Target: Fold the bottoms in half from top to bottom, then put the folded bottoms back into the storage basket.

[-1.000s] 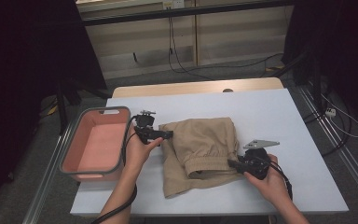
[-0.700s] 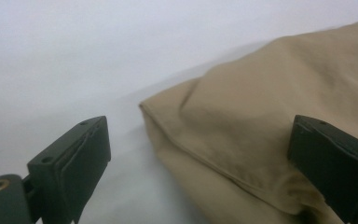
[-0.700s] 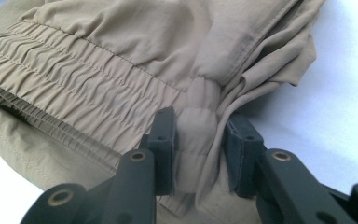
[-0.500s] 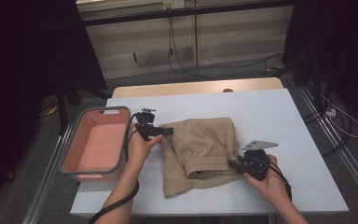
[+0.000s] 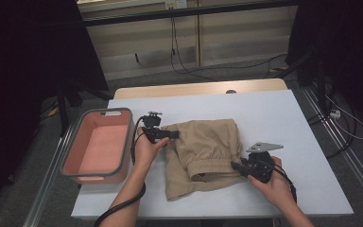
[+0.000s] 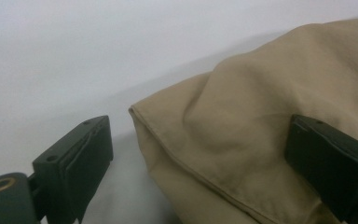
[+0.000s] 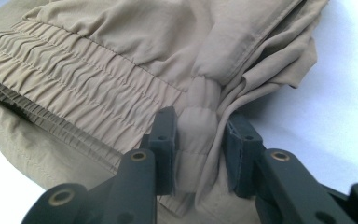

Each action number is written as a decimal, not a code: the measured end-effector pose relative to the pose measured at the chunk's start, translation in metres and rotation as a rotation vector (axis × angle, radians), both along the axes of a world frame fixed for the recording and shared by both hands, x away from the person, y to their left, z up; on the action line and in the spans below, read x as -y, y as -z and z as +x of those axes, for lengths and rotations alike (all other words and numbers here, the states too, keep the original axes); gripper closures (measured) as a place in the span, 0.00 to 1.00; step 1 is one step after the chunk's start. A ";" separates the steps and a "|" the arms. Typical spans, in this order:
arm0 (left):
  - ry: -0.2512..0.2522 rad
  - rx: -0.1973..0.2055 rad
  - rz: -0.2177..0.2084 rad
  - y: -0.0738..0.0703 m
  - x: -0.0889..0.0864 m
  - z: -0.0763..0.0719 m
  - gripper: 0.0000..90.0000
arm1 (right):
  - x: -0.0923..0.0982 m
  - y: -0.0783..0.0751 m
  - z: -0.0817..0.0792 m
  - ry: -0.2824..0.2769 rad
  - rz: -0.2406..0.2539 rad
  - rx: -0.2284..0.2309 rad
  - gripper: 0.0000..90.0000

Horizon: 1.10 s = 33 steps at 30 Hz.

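Observation:
A folded khaki garment with an elastic waistband lies mid-table. In the high view my left gripper sits at the garment's left edge. Its own view shows that left gripper open wide. One jaw is over the bare table and the other over the cloth, with the garment's hemmed corner between them, unpressed. My right gripper is at the garment's near right corner. There the right gripper is shut on a bunched fold of the waistband.
A pink bin with a grey rim stands on the table's left end, close beside my left hand. White table surface lies bare to the right and behind the garment. Cables run across the floor beyond the far edge.

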<state>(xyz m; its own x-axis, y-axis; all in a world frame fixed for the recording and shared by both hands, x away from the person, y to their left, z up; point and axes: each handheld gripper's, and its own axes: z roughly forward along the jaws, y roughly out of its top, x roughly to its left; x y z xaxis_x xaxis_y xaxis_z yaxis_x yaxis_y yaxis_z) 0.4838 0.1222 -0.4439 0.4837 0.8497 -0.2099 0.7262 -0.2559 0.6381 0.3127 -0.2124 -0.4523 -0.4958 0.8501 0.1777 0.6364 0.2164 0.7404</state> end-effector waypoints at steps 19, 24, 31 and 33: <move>-0.008 -0.049 -0.011 0.001 0.005 -0.004 0.51 | 0.000 0.000 0.000 0.002 0.003 0.003 0.76; -0.012 -0.051 -0.016 -0.001 0.005 -0.004 0.65 | 0.000 0.000 -0.001 0.001 -0.001 0.006 0.76; -0.014 -0.066 -0.014 -0.005 0.009 -0.004 0.82 | 0.000 0.000 0.000 -0.002 -0.003 0.008 0.76; -0.011 -0.069 -0.011 -0.005 0.009 -0.004 0.84 | 0.000 0.000 -0.001 0.001 0.002 0.007 0.76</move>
<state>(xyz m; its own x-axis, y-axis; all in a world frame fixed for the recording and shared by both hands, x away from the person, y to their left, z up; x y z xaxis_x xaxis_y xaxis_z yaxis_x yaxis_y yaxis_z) 0.4800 0.1127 -0.4388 0.4582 0.8523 -0.2523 0.7716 -0.2405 0.5890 0.3121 -0.2125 -0.4528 -0.4962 0.8502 0.1757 0.6315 0.2146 0.7451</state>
